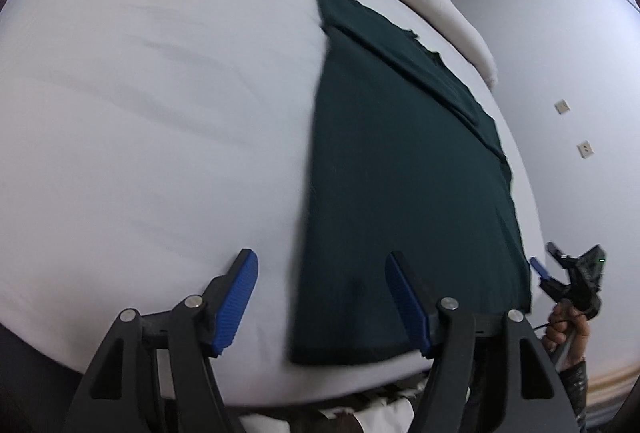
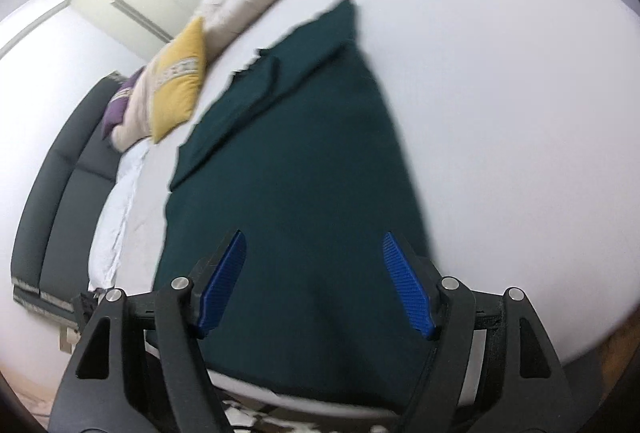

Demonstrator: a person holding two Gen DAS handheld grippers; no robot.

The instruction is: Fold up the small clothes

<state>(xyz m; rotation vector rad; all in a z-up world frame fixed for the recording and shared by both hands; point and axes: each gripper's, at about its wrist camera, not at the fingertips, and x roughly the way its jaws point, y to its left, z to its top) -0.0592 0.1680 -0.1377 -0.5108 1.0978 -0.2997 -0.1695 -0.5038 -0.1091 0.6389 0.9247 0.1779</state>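
Tongs, left (image 1: 322, 297) and right (image 2: 312, 283), both gape empty above the folded green shirt (image 1: 400, 173); next fold wants each gripping a near corner evenly.

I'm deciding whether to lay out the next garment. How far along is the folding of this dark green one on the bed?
Done: the dark green garment lies flat on the white bed as a long strip, one side layer folded over it. In hand: nothing; the left hand-held gripper and right hand-held gripper are both open and empty. Left: probably folding the strip crosswise into a compact stack.
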